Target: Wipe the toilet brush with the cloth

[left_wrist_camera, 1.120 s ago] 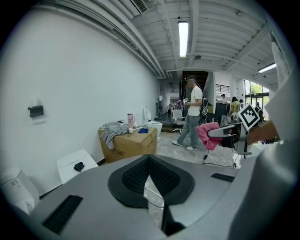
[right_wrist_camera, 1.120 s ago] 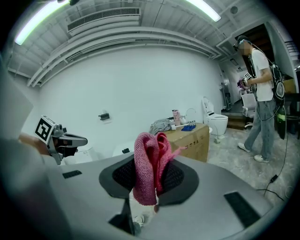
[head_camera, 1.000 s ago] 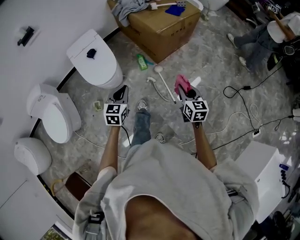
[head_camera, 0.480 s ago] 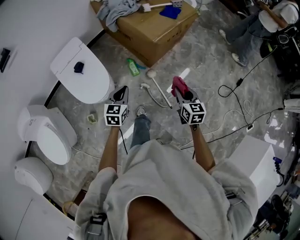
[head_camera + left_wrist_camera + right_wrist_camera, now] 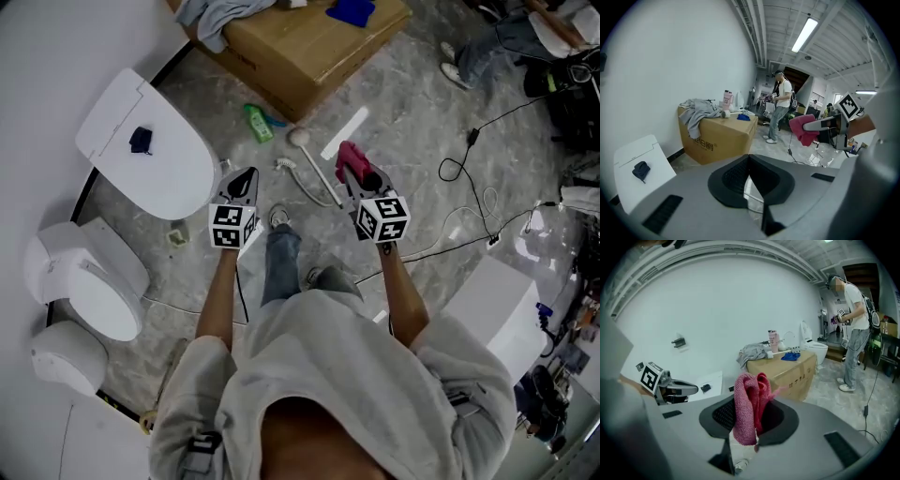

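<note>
The toilet brush (image 5: 298, 137) lies on the marble floor, white head toward the cardboard box, thin handle running back toward me. My right gripper (image 5: 354, 171) hangs just right of the handle, shut on a folded pink cloth (image 5: 345, 154) that sticks up between its jaws (image 5: 746, 404). My left gripper (image 5: 245, 178) hovers left of the brush, jaws shut with nothing between them (image 5: 749, 158). From the left gripper view, the cloth (image 5: 802, 129) shows in the other gripper, off to the right.
A cardboard box (image 5: 309, 42) with grey clothing and a blue rag stands ahead. A green bottle (image 5: 255, 122) lies near it. A white toilet lid (image 5: 141, 141) and toilets (image 5: 84, 281) line the left wall. Cables (image 5: 469, 159) trail on the right. A person (image 5: 780, 110) stands far off.
The head view has swung, so the box and toilets have slid up and left in the frame. Both grippers keep about the same stance, and the cloth stays in the right one.
</note>
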Demonstrator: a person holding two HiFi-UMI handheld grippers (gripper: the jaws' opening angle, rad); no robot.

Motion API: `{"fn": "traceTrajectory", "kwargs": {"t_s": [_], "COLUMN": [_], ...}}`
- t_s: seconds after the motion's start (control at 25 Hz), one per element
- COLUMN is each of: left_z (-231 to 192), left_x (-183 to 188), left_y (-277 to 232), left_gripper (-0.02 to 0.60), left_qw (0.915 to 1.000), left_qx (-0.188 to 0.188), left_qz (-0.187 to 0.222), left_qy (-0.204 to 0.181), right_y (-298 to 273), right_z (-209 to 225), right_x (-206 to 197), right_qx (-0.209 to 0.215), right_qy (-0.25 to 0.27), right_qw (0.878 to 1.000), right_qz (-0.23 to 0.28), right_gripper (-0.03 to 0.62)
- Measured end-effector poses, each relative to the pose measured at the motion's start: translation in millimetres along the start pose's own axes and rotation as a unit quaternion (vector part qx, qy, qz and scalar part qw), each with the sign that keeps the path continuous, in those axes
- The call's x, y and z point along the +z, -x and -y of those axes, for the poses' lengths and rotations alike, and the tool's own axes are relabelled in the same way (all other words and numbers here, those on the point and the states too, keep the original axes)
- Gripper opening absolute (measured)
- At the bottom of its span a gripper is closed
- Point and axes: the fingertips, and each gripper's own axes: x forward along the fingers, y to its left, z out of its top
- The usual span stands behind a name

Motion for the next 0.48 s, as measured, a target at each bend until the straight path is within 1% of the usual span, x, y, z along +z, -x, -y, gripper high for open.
{"fn": "traceTrajectory", "kwargs": {"t_s": [0.2,0.48], "left_z": [0.4,14.7], "left_x": [-22.5,-65.9], "left_y": [-25.6,-49.4], "left_gripper": [0.018,0.018], "left_qw": [0.9999,0.9996], "left_qx": [-0.01,-0.007], "left_qz": [-0.01,-0.025], "left_qy": [0.0,-0.009], "right_y": [-24.0,-43.5], "right_z": [0.5,8.7], "right_x": [-23.8,-70.9], "right_qx": [0.007,0.026], "right_qy": [-0.009,-0.024], "right_qw": [1.0,0.999], "right_qz": [-0.011,-0.016], "right_gripper": [0.114,0.114]}}
